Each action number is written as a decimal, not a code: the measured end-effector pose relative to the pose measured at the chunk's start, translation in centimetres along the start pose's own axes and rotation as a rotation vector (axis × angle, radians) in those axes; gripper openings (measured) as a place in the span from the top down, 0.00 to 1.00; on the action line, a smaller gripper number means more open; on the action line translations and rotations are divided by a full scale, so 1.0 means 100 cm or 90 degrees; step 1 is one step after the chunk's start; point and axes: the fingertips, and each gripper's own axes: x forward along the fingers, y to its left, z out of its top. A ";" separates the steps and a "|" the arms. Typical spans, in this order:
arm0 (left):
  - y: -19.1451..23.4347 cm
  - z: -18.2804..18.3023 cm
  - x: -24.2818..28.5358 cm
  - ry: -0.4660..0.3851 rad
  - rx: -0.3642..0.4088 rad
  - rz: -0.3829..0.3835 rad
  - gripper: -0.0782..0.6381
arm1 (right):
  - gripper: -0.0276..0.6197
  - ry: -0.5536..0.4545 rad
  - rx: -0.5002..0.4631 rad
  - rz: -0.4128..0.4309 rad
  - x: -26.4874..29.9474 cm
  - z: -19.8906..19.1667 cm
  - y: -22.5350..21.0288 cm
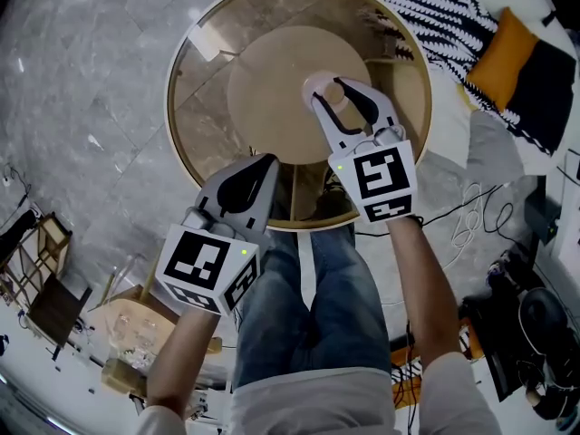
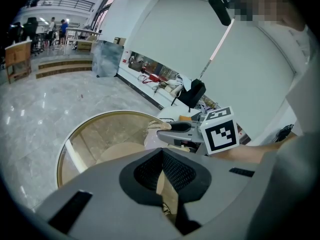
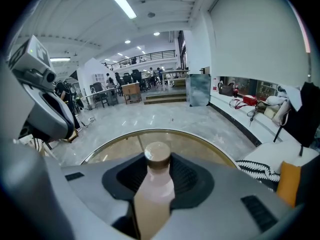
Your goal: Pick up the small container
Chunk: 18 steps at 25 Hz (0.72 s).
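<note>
1. The container (image 3: 152, 194) sits clamped between the right gripper's (image 3: 156, 159) jaws, neck and cap sticking out past the pads. It is bottle-shaped, with a smooth pale pink body and a flat tan cap.
2. Only the right gripper view shows that shape. The head view shows just a pink blob (image 1: 315, 84) at the right gripper (image 1: 331, 91), over the table's centre disc. Can't tell if it's clear of the top.
3. The left gripper (image 2: 161, 151) has its jaws together with nothing between them. Ribbed black pads meet at the tips. In the head view it (image 1: 258, 166) hangs at the table's near edge, apart from the container.
4. The table (image 1: 181, 71) is round, with a glass top and a gold rim.
5. Around it are a grey marble floor (image 1: 82, 80), a striped cloth (image 1: 444, 16) and an orange cushion (image 1: 503, 57) on the right, and cables (image 1: 471, 207).
</note>
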 end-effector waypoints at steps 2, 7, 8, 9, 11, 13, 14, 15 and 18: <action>-0.001 0.000 -0.001 -0.002 -0.002 0.002 0.87 | 0.73 0.000 0.002 0.001 -0.004 0.000 0.001; -0.010 0.000 -0.004 -0.006 -0.008 0.002 0.87 | 0.73 -0.003 0.003 0.006 -0.015 0.000 0.005; -0.012 0.000 -0.004 -0.006 -0.007 0.001 0.87 | 0.73 -0.003 0.003 0.007 -0.017 0.000 0.006; -0.013 0.000 -0.004 -0.006 -0.006 0.000 0.87 | 0.73 -0.003 0.004 0.007 -0.018 0.000 0.007; -0.014 0.001 -0.005 -0.007 -0.004 0.000 0.87 | 0.73 -0.002 0.004 0.009 -0.021 -0.001 0.009; -0.016 0.001 -0.006 -0.008 -0.004 0.001 0.87 | 0.73 -0.001 0.004 0.012 -0.024 -0.003 0.011; -0.017 0.000 -0.007 -0.008 -0.003 0.001 0.87 | 0.73 -0.001 0.003 0.012 -0.025 -0.003 0.012; -0.017 0.000 -0.007 -0.008 -0.003 0.002 0.87 | 0.73 -0.001 0.003 0.013 -0.027 -0.003 0.013; -0.021 -0.001 -0.010 -0.008 0.001 0.002 0.87 | 0.73 -0.002 0.003 0.016 -0.033 -0.003 0.016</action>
